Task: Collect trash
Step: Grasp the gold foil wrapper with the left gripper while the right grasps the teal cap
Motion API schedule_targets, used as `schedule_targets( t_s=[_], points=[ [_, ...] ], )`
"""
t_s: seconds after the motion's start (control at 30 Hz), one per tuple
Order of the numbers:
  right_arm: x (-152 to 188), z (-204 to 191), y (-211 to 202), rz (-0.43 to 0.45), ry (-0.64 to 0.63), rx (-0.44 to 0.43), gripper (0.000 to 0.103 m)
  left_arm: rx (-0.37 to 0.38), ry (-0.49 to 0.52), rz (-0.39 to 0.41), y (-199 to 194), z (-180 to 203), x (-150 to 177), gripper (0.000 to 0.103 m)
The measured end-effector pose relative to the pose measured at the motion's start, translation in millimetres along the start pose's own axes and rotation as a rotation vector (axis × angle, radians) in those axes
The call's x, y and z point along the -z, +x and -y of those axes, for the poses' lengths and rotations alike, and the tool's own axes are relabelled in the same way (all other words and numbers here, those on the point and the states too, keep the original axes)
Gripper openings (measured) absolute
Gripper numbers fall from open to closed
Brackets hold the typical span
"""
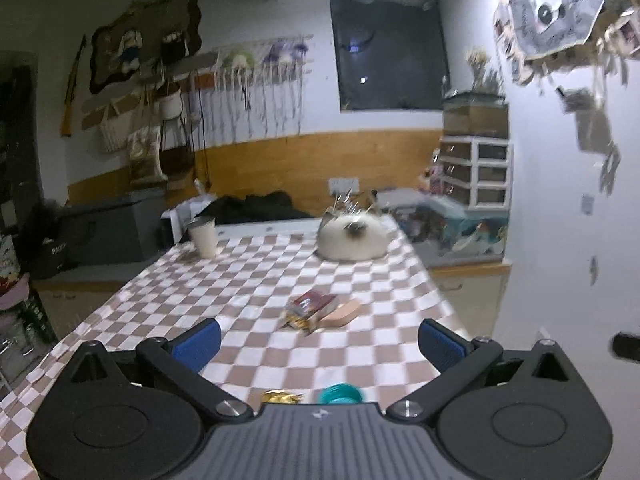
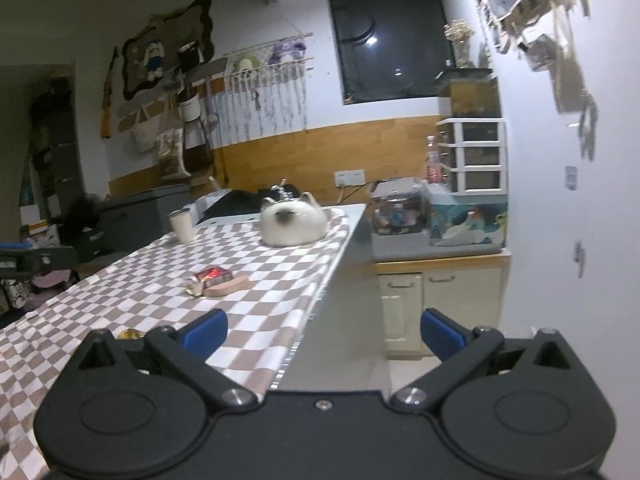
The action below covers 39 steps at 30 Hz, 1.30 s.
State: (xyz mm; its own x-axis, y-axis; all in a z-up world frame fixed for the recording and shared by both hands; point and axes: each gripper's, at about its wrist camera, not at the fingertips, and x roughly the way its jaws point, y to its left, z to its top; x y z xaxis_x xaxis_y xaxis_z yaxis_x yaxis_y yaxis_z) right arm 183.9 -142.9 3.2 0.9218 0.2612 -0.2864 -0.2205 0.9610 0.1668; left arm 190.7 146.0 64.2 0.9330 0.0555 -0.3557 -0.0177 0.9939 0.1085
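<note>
A red snack wrapper (image 1: 314, 304) lies on the checkered tablecloth (image 1: 248, 280) with crumpled gold foil (image 1: 296, 322) and a flat pink piece (image 1: 340, 313) beside it. A gold foil scrap (image 1: 282, 397) and a teal cap (image 1: 340, 394) lie close under my left gripper (image 1: 320, 346), which is open and empty above the table. In the right wrist view the red wrapper (image 2: 212, 275) and pink piece (image 2: 226, 286) lie left of centre. My right gripper (image 2: 324, 334) is open and empty over the table's right edge. A gold scrap (image 2: 130, 334) shows by its left finger.
A white cat-shaped holder (image 1: 352, 238) and a white cup (image 1: 204, 236) stand at the table's far end. The table edge (image 2: 320, 300) drops to the floor on the right. A cabinet (image 2: 440, 304) with a fish tank (image 2: 466, 222) stands by the right wall.
</note>
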Motion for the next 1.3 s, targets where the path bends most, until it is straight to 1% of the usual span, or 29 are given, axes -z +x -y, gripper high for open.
schedule_targets(
  t_s=[0.1, 0.17, 0.23, 0.3, 0.33, 0.4, 0.47, 0.53, 0.6, 0.67, 0.8, 0.9, 0.97, 1.0, 1.03, 1.07, 1.1, 1.17, 1.23, 1.3],
  points=[
    [2, -13, 10, -0.008, 0.013, -0.052, 0.103, 0.008, 0.036, -0.043, 24, -18, 10, 0.103],
    [4, -21, 19, -0.024, 0.020, -0.089, 0.103, 0.043, 0.048, -0.075, 41, -28, 18, 0.103],
    [9, -33, 28, -0.031, -0.003, -0.110, 0.103, 0.088, 0.073, -0.111, 56, -38, 30, 0.103],
    [14, -45, 37, -0.029, -0.042, -0.115, 0.103, 0.124, 0.138, -0.166, 71, -41, 43, 0.103],
    [16, -51, 43, -0.044, -0.059, -0.120, 0.103, 0.128, 0.167, -0.181, 76, -42, 49, 0.103],
    [19, -58, 52, -0.068, -0.061, -0.134, 0.103, 0.143, 0.211, -0.217, 87, -44, 61, 0.101],
    [21, -64, 61, -0.090, -0.065, -0.144, 0.103, 0.156, 0.239, -0.244, 98, -45, 71, 0.095],
    [22, -71, 71, -0.113, -0.093, -0.143, 0.103, 0.155, 0.260, -0.263, 108, -48, 77, 0.092],
    [23, -79, 79, -0.131, -0.128, -0.148, 0.103, 0.165, 0.251, -0.272, 118, -53, 79, 0.090],
    [23, -88, 87, -0.155, -0.151, -0.171, 0.103, 0.189, 0.213, -0.289, 130, -62, 80, 0.079],
    [23, -108, 104, -0.197, -0.215, -0.209, 0.103, 0.224, 0.149, -0.280, 144, -70, 82, 0.078],
    [24, -118, 116, -0.224, -0.245, -0.233, 0.103, 0.241, 0.139, -0.264, 152, -69, 80, 0.078],
    [26, -126, 126, -0.244, -0.258, -0.251, 0.103, 0.257, 0.112, -0.246, 157, -69, 83, 0.077],
    [27, -130, 131, -0.252, -0.263, -0.257, 0.102, 0.272, 0.097, -0.249, 158, -71, 83, 0.075],
    [28, -134, 136, -0.262, -0.270, -0.264, 0.101, 0.289, 0.081, -0.250, 159, -74, 82, 0.067],
    [29, -138, 141, -0.271, -0.279, -0.271, 0.099, 0.303, 0.065, -0.253, 160, -76, 82, 0.063],
    [30, -142, 146, -0.281, -0.287, -0.276, 0.098, 0.297, 0.054, -0.251, 159, -78, 82, 0.060],
    [33, -149, 156, -0.296, -0.309, -0.290, 0.097, 0.288, 0.049, -0.246, 158, -79, 82, 0.050],
    [35, -157, 164, -0.311, -0.331, -0.300, 0.094, 0.299, 0.055, -0.243, 157, -78, 82, 0.046],
    [35, -162, 173, -0.331, -0.345, -0.315, 0.090, 0.299, 0.062, -0.240, 156, -76, 82, 0.046]
  ],
)
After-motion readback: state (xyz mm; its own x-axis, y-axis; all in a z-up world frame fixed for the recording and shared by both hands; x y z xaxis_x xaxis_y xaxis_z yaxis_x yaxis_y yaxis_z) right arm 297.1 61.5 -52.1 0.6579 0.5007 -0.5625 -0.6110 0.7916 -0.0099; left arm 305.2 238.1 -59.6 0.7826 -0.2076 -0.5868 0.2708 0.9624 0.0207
